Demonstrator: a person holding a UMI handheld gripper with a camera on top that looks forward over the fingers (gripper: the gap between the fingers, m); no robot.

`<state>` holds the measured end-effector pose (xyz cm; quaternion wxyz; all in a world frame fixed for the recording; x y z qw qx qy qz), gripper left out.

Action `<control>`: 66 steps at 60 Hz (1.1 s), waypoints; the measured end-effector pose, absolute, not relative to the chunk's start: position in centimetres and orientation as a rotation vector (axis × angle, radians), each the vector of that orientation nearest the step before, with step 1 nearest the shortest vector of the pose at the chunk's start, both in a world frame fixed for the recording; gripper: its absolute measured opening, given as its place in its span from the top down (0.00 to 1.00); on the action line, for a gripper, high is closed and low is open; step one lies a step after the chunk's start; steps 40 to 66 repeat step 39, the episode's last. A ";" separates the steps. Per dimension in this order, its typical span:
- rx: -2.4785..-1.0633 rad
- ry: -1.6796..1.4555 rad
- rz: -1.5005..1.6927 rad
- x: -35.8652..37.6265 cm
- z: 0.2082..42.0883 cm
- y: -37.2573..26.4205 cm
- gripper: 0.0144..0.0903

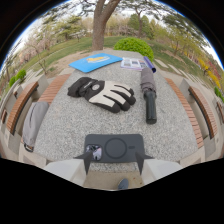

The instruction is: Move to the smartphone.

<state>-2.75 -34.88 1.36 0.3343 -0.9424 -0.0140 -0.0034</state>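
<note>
Hovering my tongs (114, 161) spread apart and empty, I see the smartphone (114, 148) lying flat at the desk's (65, 130) near edge, just ahead of them. It looks stiff, slick, thin; gripping its long edges seems best.

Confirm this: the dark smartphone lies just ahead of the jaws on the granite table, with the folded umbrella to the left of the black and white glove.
Wrong on one count. In the gripper view the folded dark grey umbrella lies to the right of the black and white glove, not the left. The dark smartphone does lie just ahead of the open jaws on the speckled granite table.
</note>
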 end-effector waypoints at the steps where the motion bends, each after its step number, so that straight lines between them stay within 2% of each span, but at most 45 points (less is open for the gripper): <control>1: -2.461 -0.037 -0.010 -2.7 1.2 -34.7 0.07; 24: -2.466 -0.072 0.014 -2.7 -0.7 -31.9 0.08; 66: -2.463 -0.063 0.018 -2.8 -0.6 -31.9 0.07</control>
